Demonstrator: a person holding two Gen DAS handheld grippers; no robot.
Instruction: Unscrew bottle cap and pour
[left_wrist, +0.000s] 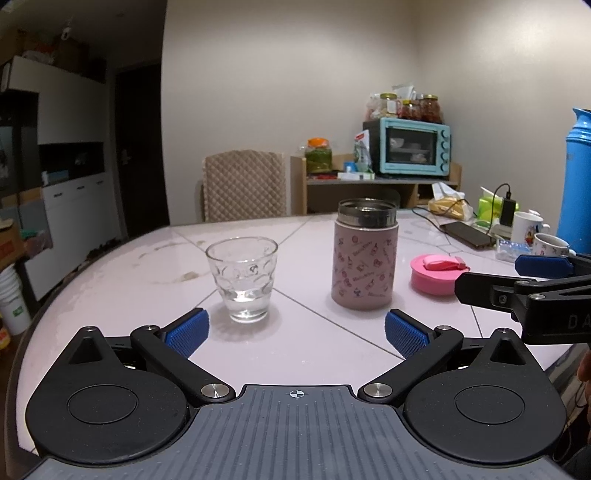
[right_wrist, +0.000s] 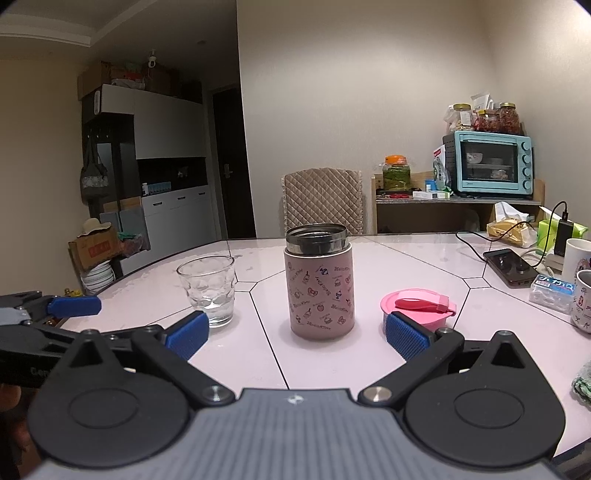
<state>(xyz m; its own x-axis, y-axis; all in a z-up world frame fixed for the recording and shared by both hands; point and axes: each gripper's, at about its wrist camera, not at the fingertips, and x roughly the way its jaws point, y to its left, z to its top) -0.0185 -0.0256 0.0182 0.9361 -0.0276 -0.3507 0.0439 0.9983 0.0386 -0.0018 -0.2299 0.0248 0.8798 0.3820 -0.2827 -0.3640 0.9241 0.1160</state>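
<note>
Claws are both wide open and hold nothing: the left claw (left_wrist: 295, 332) and the right claw (right_wrist: 297, 334). The pink flask (right_wrist: 319, 284) stands open on the worktop (right_wrist: 406, 254), between the glass (right_wrist: 207, 291) and its pink cap (right_wrist: 419, 308). A clumsy grab could tip it and spill.

The bottle (right_wrist: 320, 295) is dusty pink with small printed cartoon figures and lettering, topped by a bare steel neck; its cap (right_wrist: 419, 308) is bright pink. The glass (left_wrist: 242, 279) is clear with a dimpled bubble pattern. The table (right_wrist: 399, 258) is pale pink-white with thin dark seams. Both grippers are black with blue ribbed pads (left_wrist: 187, 332). The toaster oven (right_wrist: 493, 163) is turquoise
</note>
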